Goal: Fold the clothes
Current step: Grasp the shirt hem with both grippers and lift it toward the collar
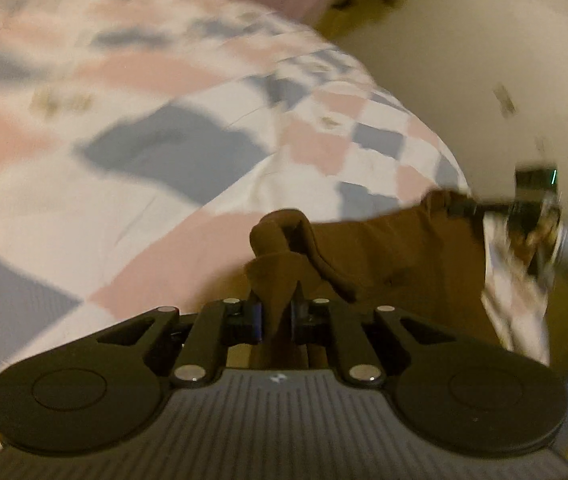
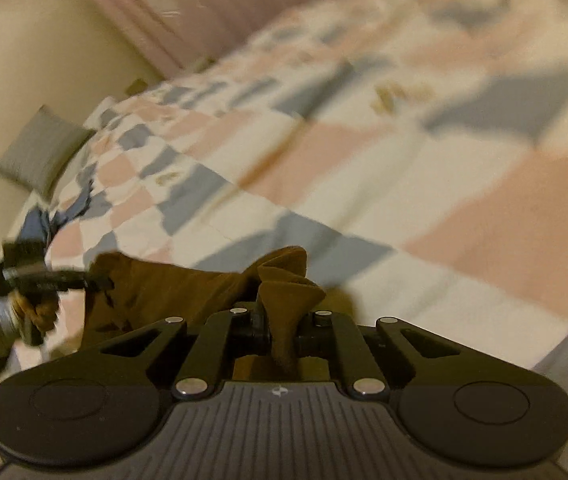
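A brown garment [image 1: 384,252] hangs stretched between my two grippers above a bed. My left gripper [image 1: 276,316] is shut on one bunched corner of it. My right gripper [image 2: 284,332] is shut on the other bunched corner; the brown garment [image 2: 155,292] runs from it to the left. In the left wrist view the right gripper [image 1: 468,206] shows at the far right, gripping the cloth's edge. In the right wrist view the left gripper [image 2: 95,278] shows at the far left, doing the same. Both views are motion-blurred.
A bed with a pink, grey-blue and white checked quilt [image 1: 163,140] fills both views [image 2: 404,160]. A grey cushion [image 2: 39,152] leans on the cream wall [image 2: 23,40] at the bed's far side. A pale wall [image 1: 484,40] stands right of the bed.
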The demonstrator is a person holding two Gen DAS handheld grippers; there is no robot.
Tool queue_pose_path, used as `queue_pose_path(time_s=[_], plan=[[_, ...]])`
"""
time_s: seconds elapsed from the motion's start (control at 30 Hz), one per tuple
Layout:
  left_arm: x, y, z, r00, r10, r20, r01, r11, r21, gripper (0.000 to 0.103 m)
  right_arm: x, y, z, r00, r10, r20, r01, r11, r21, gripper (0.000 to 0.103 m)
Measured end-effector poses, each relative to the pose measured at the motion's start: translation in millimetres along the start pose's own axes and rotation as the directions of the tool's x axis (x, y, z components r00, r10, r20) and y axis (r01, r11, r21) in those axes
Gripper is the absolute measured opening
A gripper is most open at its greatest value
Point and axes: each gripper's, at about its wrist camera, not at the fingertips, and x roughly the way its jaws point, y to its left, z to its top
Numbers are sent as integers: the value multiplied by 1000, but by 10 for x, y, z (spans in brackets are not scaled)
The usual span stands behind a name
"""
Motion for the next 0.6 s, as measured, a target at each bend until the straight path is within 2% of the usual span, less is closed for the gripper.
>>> queue_pose_path(time_s=[0.1,0.17,0.3,0.37,0.43,0.5,0.57,0.6], plan=[[-356,-447,-117,999,30,21,-33,986,161,9,-402,492,-187,996,-67,53,74,987,-145,9],[-557,-744,-314,998,63,30,-68,966,250,9,-677,809,-410,989,-122,82,138,964,-227,9],[-788,-1377,-927,986,167,13,-158,900,406,12,-1112,1390,-1102,961,-257,100,276,886,-372,9],[-804,-1616,-1323,974,228,-20,-198,884,424,15,-1209,1594,-1547,941,-331,72,328,838,-436,10],[-778,-1823,-1707,946,319,-61,-255,847,465,16,-1180,1759,-2048,911,-412,17,354,760,-544,13],[-750,-2029,-2083,906,413,-95,-311,799,515,19,-1113,1878,-2564,870,-493,-22,355,657,-665,31],[-749,-2222,-2337,871,479,-113,-344,757,555,19,-1058,1959,-3027,833,-553,-25,343,551,-761,38],[-751,-2318,-2452,853,509,-120,-358,736,575,20,-1045,1983,-3191,818,-576,-16,344,511,-787,41]])
